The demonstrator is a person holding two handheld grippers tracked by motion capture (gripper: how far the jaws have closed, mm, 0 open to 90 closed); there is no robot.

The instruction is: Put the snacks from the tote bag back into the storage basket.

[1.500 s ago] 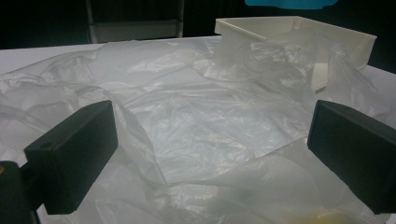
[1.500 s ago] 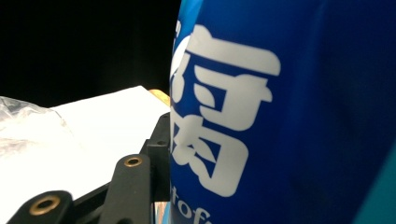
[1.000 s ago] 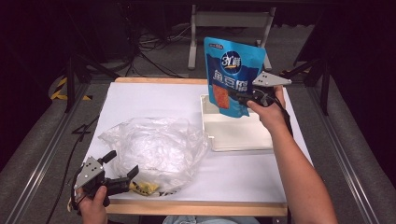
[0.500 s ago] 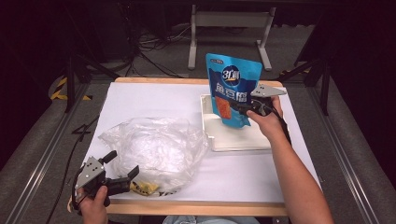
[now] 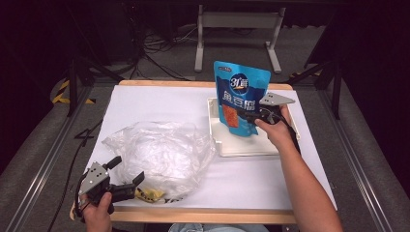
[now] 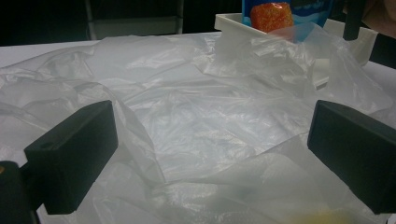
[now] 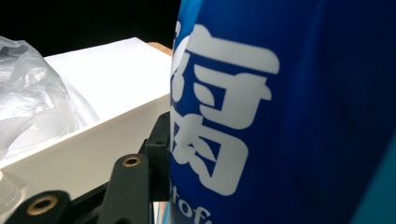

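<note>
A blue snack pouch [image 5: 240,99] with white lettering and an orange window stands upright in the white tray [image 5: 227,145], its bottom at the tray floor. My right gripper [image 5: 251,115] is shut on the pouch's right side; in the right gripper view the blue pouch [image 7: 289,107] presses against one black jaw. A crumpled clear plastic bag [image 5: 162,154] lies on the white table, with something yellow under its near edge. My left gripper [image 5: 126,175] stands open at the bag's near-left corner, its wide-apart jaws flanking the plastic bag [image 6: 205,126] in the left gripper view.
The white table [image 5: 159,104] has wooden edges at front and back. Dark floor, cables and a metal stand [image 5: 237,34] lie beyond the far edge. The tray wall [image 7: 88,149] is close beside the right gripper.
My right gripper has lowered the pouch into the tray and shifted it slightly left. The left gripper and the plastic bag have stayed where they were.
</note>
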